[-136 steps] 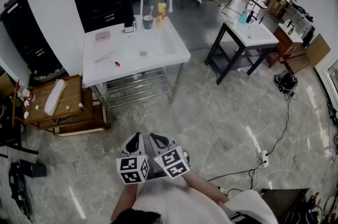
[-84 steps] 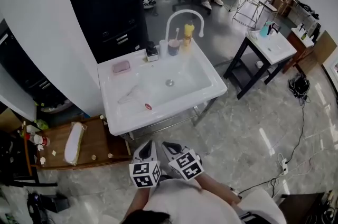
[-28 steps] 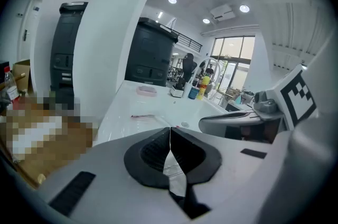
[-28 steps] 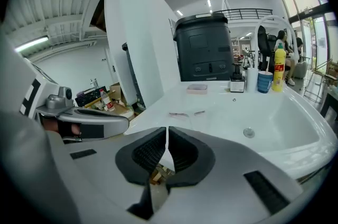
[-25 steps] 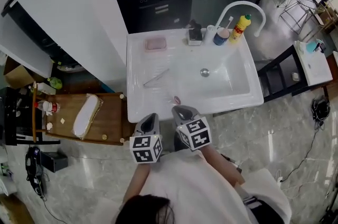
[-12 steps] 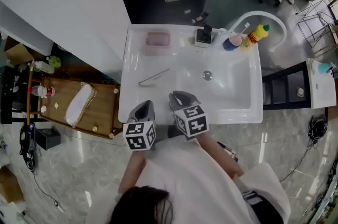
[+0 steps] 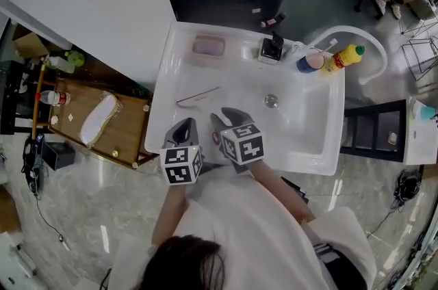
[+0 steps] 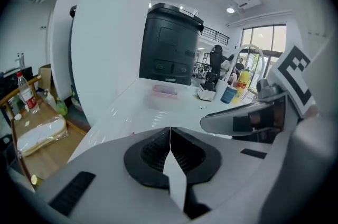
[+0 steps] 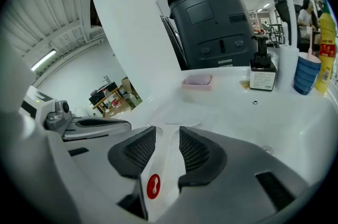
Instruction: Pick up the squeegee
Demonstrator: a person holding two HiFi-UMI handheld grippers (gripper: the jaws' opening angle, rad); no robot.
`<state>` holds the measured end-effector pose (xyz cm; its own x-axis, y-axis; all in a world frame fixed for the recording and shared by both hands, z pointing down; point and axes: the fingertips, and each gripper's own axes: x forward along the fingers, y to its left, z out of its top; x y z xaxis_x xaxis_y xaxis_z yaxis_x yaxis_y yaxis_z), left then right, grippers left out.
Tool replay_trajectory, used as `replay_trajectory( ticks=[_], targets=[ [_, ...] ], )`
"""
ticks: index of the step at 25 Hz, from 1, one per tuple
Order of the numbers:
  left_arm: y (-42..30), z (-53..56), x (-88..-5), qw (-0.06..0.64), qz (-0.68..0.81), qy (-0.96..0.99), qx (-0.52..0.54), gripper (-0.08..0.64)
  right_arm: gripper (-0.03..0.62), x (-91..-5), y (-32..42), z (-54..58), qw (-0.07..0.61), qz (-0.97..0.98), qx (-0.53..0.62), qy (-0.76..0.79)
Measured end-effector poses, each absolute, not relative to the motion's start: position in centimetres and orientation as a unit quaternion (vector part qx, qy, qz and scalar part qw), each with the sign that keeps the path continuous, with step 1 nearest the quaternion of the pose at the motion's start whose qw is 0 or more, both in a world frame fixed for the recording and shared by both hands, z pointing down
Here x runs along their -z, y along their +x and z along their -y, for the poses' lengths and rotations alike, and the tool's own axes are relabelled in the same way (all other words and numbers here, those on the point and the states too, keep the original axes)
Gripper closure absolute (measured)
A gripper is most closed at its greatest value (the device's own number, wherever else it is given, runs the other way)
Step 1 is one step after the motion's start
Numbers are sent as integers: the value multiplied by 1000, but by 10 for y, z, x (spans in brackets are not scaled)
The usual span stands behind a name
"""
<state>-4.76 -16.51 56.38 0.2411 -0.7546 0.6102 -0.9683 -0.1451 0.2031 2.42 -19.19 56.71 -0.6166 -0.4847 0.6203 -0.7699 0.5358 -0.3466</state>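
Left tongs [image 8: 170,133] shut, ribbed black pads meeting, empty. Right tongs [image 9: 168,136] just opening, pads apart, nothing gripped, a small red oval [image 9: 152,186] showing below the gap. Squeegee [image 7: 197,96], thin and straight, lies flat on the glossy white sink [image 7: 174,73] ledge, ahead of both tongs, untouched.

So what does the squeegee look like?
The squeegee is a long, thin, pale thing with a darker line along one edge. It is too small here to tell its handle from its blade, or what it is made of. It lies flat and slanted on the flat left part of the white sink, on the near side of the pink soap dish and apart from it. Only the sink touches it.
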Motion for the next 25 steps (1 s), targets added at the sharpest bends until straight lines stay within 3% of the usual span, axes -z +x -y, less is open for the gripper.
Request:
replay_trajectory(
  ticks=[10, 25],
  targets=[
    [-65, 168, -567, 306, 600, 716, -184, 535, 405, -597, -11, 192, 279, 839, -325, 336],
    [-80, 191, -582, 328, 547, 741, -209, 535, 394, -638, -31, 205, 360, 791, -340, 359]
  ],
)
